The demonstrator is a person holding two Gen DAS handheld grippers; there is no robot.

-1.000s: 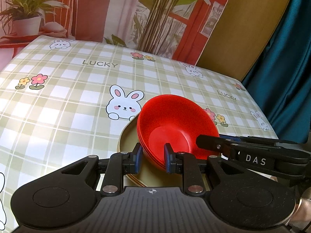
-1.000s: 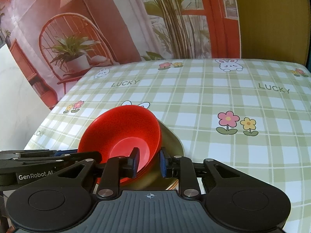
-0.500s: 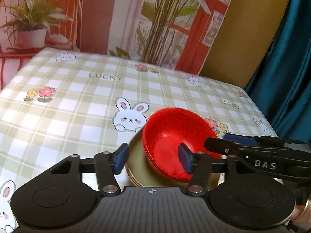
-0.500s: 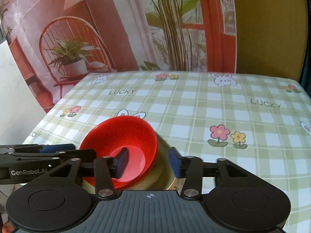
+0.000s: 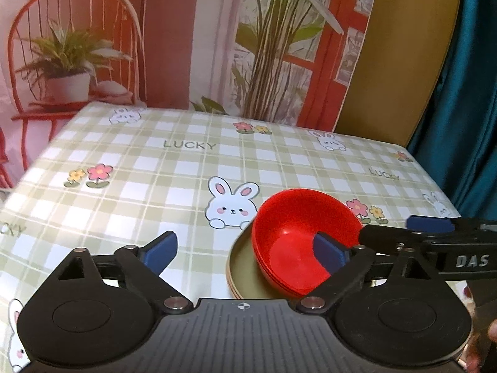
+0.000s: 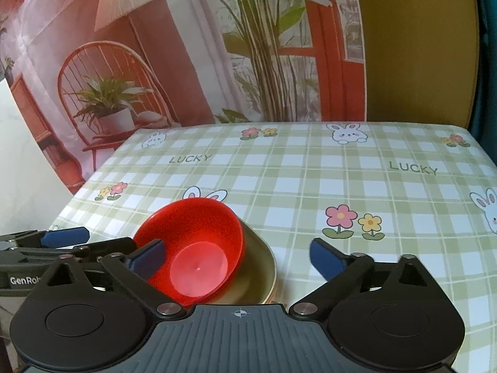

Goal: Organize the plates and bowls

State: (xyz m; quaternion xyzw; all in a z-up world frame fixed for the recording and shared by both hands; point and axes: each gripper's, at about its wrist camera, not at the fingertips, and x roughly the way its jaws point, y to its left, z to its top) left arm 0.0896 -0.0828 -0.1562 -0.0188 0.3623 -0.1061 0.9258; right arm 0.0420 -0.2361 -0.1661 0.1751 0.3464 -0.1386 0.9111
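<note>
Both the left gripper (image 5: 245, 250) and right gripper (image 6: 236, 256) have let go, jaws opening wide, leaving the red bowls (image 5: 298, 242) nested on the gold plates (image 5: 245, 275) near the bench's (image 5: 155, 186) front edge, seemingly done.

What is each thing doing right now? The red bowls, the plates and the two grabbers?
red bowls: stacked, upright, on the plates, free of both grippers.
plates: stacked flat on the tablecloth.
left gripper: opening, gripping nothing.
right gripper: opening, gripping nothing.
</note>
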